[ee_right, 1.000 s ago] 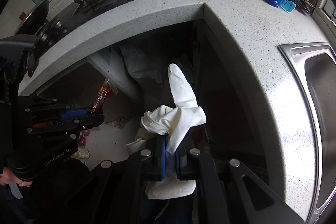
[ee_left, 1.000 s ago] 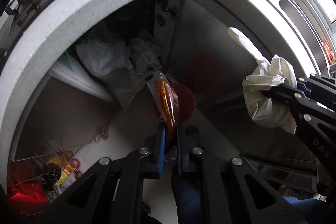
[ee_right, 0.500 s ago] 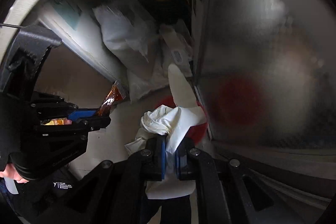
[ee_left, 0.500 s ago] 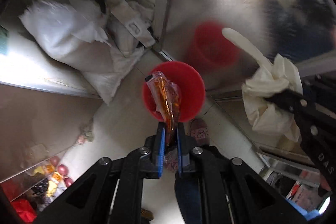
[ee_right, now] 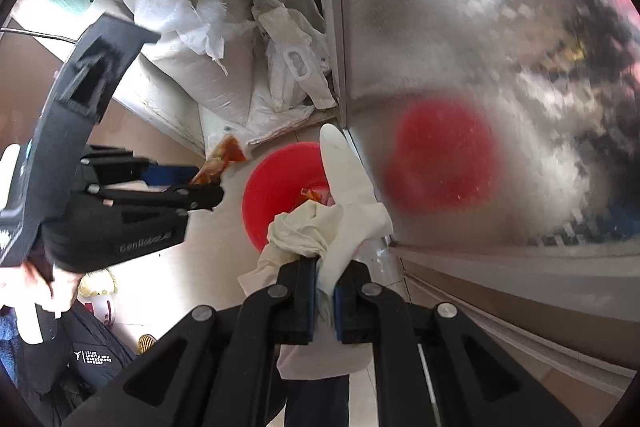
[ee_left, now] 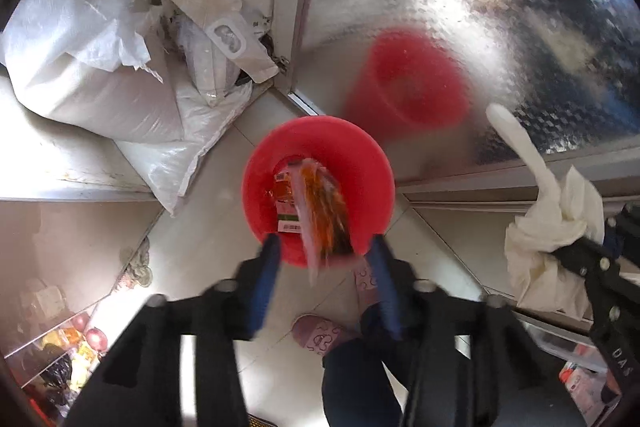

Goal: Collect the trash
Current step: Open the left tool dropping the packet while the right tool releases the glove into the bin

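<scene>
Left wrist view: the left gripper [ee_left: 326, 267] is spread wide, and the blurred orange-and-clear plastic snack wrapper [ee_left: 320, 215] hangs free between its fingers, over the round red plastic bin [ee_left: 256, 179] on the tiled floor [ee_left: 200, 247]. Right wrist view: the right gripper [ee_right: 323, 301] is clenched on a crumpled cream rubber glove [ee_right: 336, 203], one finger sticking up, above the bin's near rim.

Right gripper [ee_right: 324, 301] clamps white glove [ee_right: 340, 211] above red bin [ee_right: 276, 195]
</scene>
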Available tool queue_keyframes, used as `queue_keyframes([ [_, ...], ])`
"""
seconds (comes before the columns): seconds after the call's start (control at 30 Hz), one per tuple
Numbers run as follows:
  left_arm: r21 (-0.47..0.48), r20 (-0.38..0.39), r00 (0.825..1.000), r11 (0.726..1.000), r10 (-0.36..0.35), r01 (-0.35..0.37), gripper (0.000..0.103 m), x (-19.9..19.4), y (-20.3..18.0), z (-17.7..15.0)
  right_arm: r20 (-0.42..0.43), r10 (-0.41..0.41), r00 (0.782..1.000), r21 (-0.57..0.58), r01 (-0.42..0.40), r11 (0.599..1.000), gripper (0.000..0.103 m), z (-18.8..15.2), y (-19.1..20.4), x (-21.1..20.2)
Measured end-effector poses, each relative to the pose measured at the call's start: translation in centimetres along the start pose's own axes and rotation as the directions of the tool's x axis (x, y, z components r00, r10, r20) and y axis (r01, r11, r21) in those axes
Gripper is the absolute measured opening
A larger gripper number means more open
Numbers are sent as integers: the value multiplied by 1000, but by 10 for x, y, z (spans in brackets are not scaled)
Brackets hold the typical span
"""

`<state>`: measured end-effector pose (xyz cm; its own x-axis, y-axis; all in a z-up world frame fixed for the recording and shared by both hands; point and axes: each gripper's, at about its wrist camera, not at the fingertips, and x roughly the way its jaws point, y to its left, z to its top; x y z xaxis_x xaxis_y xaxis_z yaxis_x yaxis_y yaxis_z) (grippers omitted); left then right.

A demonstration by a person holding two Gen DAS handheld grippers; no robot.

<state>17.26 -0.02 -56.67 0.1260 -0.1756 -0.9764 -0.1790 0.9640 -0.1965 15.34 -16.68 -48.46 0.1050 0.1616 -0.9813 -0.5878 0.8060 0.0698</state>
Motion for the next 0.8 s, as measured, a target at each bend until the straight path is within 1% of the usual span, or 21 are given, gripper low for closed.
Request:
queue_keyframes([
  [0.07, 10, 2, 1000, 1000, 16, -16, 58, -3, -1, 2, -5, 6, 1000, 6, -6, 1000, 6, 1, -1, 1],
  [0.13, 27, 3, 999, 999, 33, -33, 61, -3, -1, 4, -10, 16, 1000, 5, -16, 1000, 6, 4, -1, 5],
  [0.17, 31, 3, 999, 999, 33, -33, 65, -4, -1, 4, -10, 17, 1000, 5, -17, 1000, 6, 4, 0, 5],
  [0.2, 36, 1, 999, 999, 32, -32, 67, -4, 0, 5, -10, 21, 1000, 4, -21, 1000, 6, 3, 0, 6],
  [0.33, 70, -4, 998, 996, 59, -58, 67, -7, 1, 2, -20, 44, 999, 7, -44, 999, 6, 8, 2, 13],
  [0.43, 42, -3, 999, 998, 46, -46, 67, -8, 10, -3, -26, 55, 998, 1, -55, 998, 6, 9, 5, 14],
  [0.53, 12, -2, 998, 997, 70, -70, 67, -7, 21, -11, -31, 62, 998, -24, -63, 998, 6, 11, 12, 17],
  [0.57, 1, -1, 997, 997, 76, -76, 72, -5, 24, -14, -33, 64, 997, -33, -66, 997, 6, 11, 14, 19],
  [0.6, -11, 2, 997, 997, 75, -75, 79, -5, 27, -17, -36, 68, 997, -41, -69, 997, 6, 11, 16, 21],
  [0.63, -30, 8, 998, 998, 58, -58, 82, -4, 32, -20, -40, 71, 997, -49, -73, 996, 6, 11, 18, 23],
  [0.7, -73, 18, 1000, 997, 23, -21, 83, -3, 43, -25, -48, 74, 996, -63, -77, 995, 6, 12, 22, 31],
  [0.77, -91, 18, 999, 995, 38, -36, 85, 1, 50, -30, -57, 79, 995, -72, -83, 994, 6, 13, 25, 38],
  [0.8, -90, 20, 998, 995, 52, -50, 87, 2, 52, -32, -60, 80, 995, -79, -85, 993, 6, 13, 27, 40],
])
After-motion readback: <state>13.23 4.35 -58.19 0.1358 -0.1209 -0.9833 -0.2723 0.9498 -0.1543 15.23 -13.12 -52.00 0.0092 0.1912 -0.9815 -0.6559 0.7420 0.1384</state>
